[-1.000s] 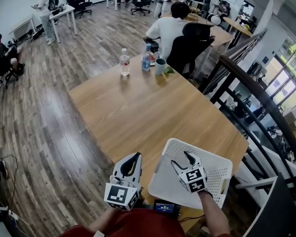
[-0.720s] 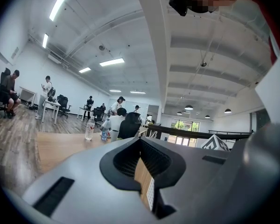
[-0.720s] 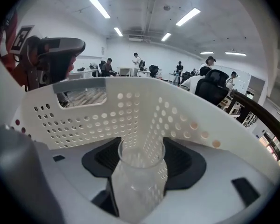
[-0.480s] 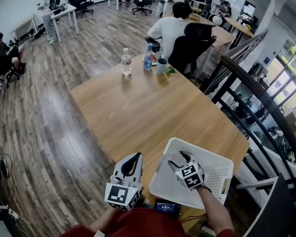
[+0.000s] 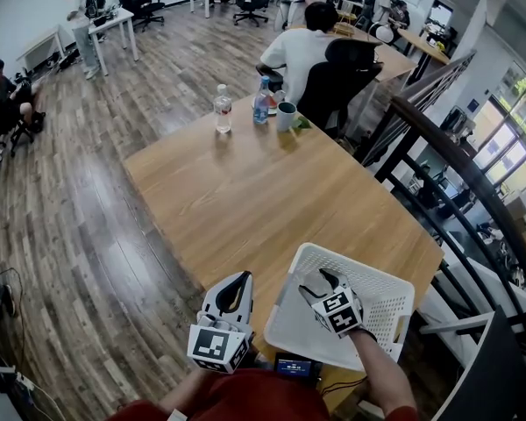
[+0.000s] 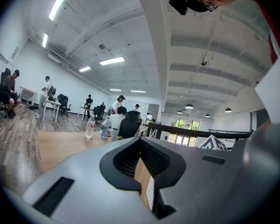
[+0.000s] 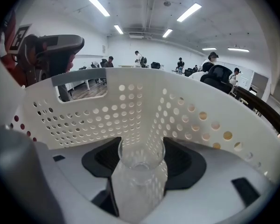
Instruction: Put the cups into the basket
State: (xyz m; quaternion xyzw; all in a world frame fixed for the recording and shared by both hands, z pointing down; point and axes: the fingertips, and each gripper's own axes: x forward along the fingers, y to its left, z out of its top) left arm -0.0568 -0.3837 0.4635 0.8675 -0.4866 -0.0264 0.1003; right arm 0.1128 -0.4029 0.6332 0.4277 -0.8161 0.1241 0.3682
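Right gripper (image 5: 318, 282), clamping clear cup (image 7: 139, 171), has sunk into basket (image 5: 379, 281) beneath it, ready to release; left gripper (image 5: 241, 277) closed, empty.

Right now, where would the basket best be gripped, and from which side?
Probably the bar above the handle slot in the basket wall, from above, on the side nearest the left hand-held gripper: that thin edge fits between jaws, one passing through the slot.
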